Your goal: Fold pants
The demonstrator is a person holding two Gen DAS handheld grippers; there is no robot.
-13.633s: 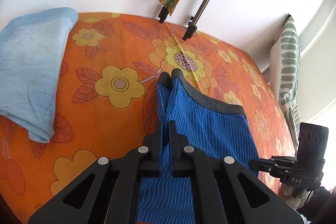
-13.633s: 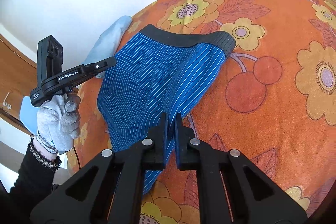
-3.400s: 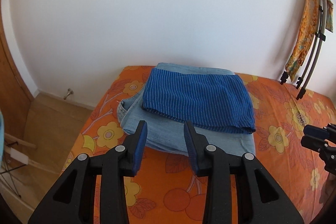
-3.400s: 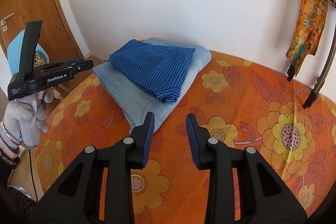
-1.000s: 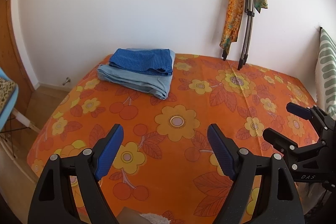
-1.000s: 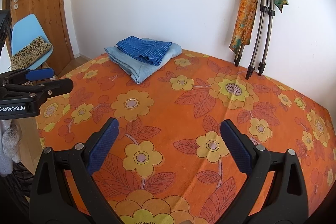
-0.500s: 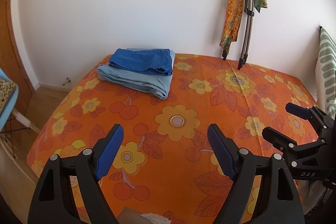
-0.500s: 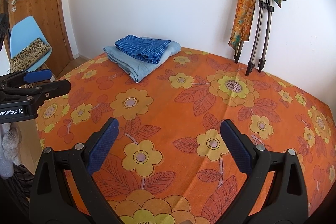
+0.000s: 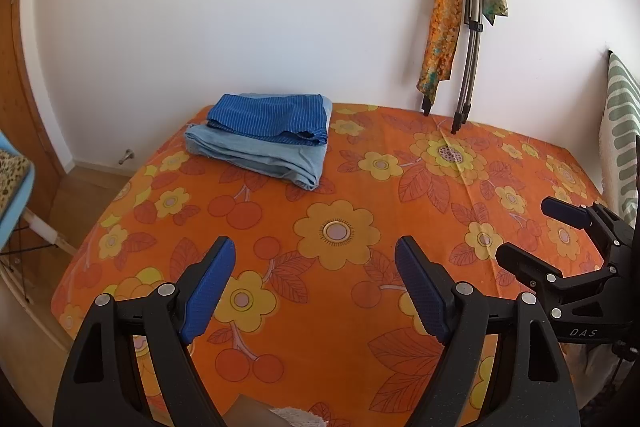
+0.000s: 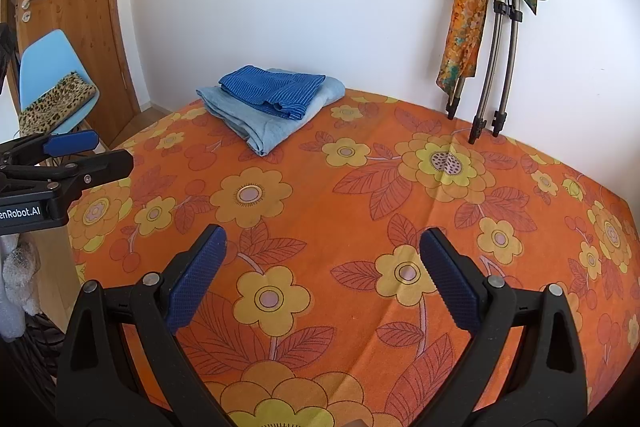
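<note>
Both spread hand-held grippers (image 9: 314, 283) (image 10: 322, 269) now farther from folded pants (image 9: 268, 119); chair (image 10: 52, 75) right-view only.

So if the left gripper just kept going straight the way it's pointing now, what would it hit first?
Most likely the orange floral bedspread. The left gripper is open, holds nothing and points down across bare cover. The folded blue striped pants lie farther off, left of that line; depth is hard to judge.
</note>
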